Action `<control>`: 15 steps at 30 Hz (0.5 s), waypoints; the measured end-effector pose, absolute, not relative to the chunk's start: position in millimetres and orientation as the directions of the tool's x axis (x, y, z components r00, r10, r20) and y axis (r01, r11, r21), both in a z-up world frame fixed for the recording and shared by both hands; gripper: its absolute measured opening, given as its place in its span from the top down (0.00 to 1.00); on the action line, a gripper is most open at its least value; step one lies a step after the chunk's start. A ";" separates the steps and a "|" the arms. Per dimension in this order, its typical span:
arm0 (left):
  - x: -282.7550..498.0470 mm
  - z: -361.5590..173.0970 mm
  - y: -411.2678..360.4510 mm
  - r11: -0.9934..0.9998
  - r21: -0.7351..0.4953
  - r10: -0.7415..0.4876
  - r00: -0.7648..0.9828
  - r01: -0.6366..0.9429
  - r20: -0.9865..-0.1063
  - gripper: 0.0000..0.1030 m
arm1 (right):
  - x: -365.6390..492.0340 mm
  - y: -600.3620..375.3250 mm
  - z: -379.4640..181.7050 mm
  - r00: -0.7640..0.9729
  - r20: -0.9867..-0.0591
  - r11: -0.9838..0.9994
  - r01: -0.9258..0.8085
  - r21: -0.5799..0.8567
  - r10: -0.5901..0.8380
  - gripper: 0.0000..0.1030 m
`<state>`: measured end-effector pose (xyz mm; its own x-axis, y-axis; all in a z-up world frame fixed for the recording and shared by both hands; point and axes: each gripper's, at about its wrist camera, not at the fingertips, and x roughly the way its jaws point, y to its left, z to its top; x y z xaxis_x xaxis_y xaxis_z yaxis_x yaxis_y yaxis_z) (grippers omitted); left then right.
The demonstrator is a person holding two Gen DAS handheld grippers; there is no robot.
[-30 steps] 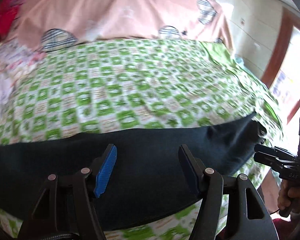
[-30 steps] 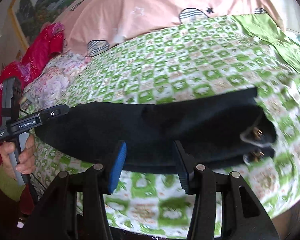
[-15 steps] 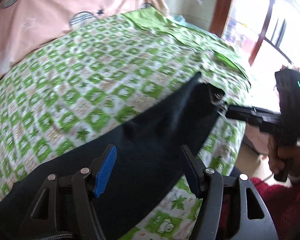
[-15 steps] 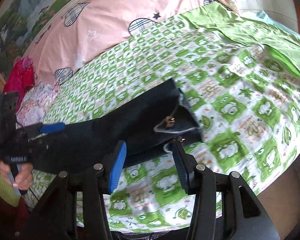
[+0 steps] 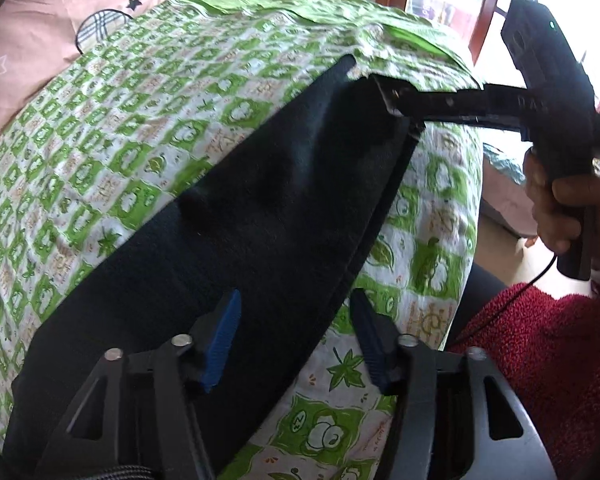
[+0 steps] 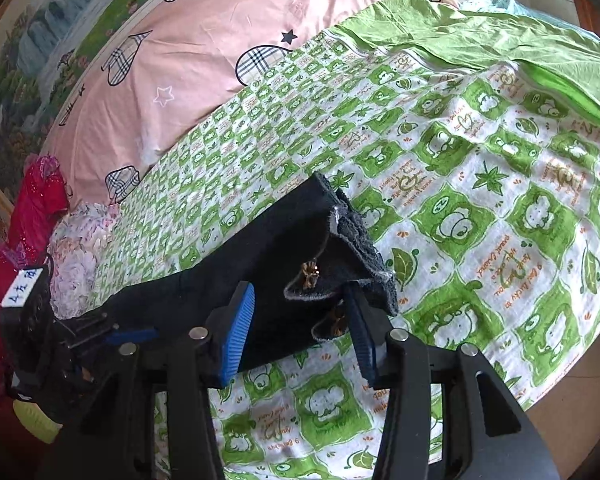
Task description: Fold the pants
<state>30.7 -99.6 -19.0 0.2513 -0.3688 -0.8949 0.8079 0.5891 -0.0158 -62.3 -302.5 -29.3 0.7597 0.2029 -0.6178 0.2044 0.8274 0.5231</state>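
Black pants (image 5: 260, 200) lie folded lengthwise in a long strip on the green-checked bed sheet (image 5: 120, 120). My left gripper (image 5: 296, 336) hovers over the strip's near edge, which runs between its blue pads. Its jaws are closing, and the pads stand clear of the cloth. In the right wrist view the waistband end (image 6: 332, 248), with a brass button, lies between the fingers of my right gripper (image 6: 300, 328). Those jaws are closing too, with a gap still showing. The left wrist view shows the right gripper's tips (image 5: 396, 100) at the waistband.
A pink quilt with plaid hearts (image 6: 220, 40) covers the far side of the bed; a plain green sheet (image 6: 500, 40) lies at the far right. Red and floral clothes (image 6: 40, 200) are piled at the left. The bed's edge (image 6: 560, 380) runs close at the right.
Both grippers have swung and rolled. The left came down over the pants' near edge; the right moved along to the waistband end. Both sets of jaws stand narrower than before.
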 end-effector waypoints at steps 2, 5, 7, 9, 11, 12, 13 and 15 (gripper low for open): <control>29.0 -24.8 -100.3 0.581 0.008 -0.350 0.259 0.814 -0.900 0.64 | -60.8 -302.9 -30.0 0.757 -0.624 0.830 0.210 0.517 0.197 0.65; 28.7 -26.2 -98.6 0.578 0.016 -0.353 0.267 0.816 -0.897 0.77 | -60.1 -304.3 -30.6 0.755 -0.629 0.833 0.220 0.507 0.183 0.81; 29.3 -23.5 -96.1 0.582 0.017 -0.362 0.278 0.813 -0.890 0.91 | -60.4 -305.2 -29.7 0.756 -0.631 0.837 0.224 0.500 0.175 0.92; 27.5 -19.0 -94.1 0.586 0.021 -0.369 0.290 0.810 -0.883 0.94 | -64.6 -304.9 -24.4 0.769 -0.616 0.837 0.215 0.503 0.173 0.93; 23.9 -11.2 -92.6 0.586 0.029 -0.381 0.306 0.810 -0.873 0.95 | -70.5 -304.3 -16.6 0.780 -0.603 0.846 0.202 0.493 0.165 0.93; 21.7 -7.8 -91.9 0.583 0.032 -0.385 0.311 0.812 -0.869 0.95 | -73.5 -304.5 -13.5 0.784 -0.599 0.850 0.197 0.488 0.163 0.93; 19.7 -4.9 -91.3 0.577 0.030 -0.394 0.310 0.816 -0.865 0.95 | -75.6 -304.9 -11.8 0.785 -0.599 0.854 0.197 0.481 0.157 0.93; 16.3 -3.3 -90.1 0.569 0.025 -0.400 0.302 0.822 -0.865 0.94 | -75.8 -306.7 -14.1 0.776 -0.611 0.855 0.202 0.477 0.157 0.93</control>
<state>16.3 -90.1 -3.3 0.3025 -0.3998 -0.8653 0.8223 0.5685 0.0247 -75.8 -306.7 -14.1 0.7758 0.1573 -0.6110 0.2022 0.8554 0.4769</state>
